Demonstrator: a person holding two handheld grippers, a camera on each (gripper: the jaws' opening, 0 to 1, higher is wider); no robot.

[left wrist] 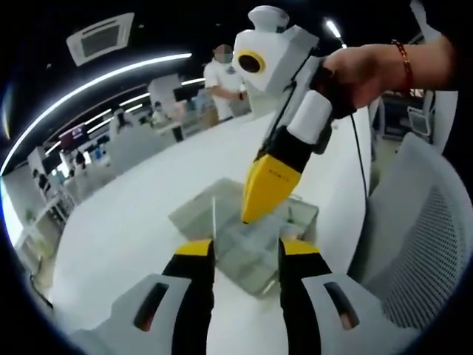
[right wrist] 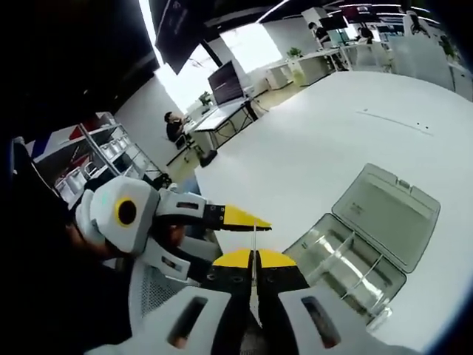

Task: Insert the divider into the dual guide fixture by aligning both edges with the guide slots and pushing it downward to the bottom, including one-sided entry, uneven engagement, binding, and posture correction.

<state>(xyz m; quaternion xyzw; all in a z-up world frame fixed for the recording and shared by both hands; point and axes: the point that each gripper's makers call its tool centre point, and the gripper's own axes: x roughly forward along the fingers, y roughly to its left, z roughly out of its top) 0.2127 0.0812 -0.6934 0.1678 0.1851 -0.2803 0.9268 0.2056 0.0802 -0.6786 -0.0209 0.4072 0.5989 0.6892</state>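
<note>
The right gripper (right wrist: pixel 253 260) pinched a thin clear divider (right wrist: pixel 254 240) at lower centre. The left gripper (left wrist: pixel 246 255) stood open over the clear guide fixture (left wrist: pixel 255 248) on the white desk (left wrist: pixel 133 222).

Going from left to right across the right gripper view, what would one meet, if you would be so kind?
Left gripper → thin clear divider, pinched in the right gripper → clear plastic compartment box → its open lid.

Left claw (left wrist: pixel 246 255) spread wide; right claw (right wrist: pixel 253 257) pinched closed.
</note>
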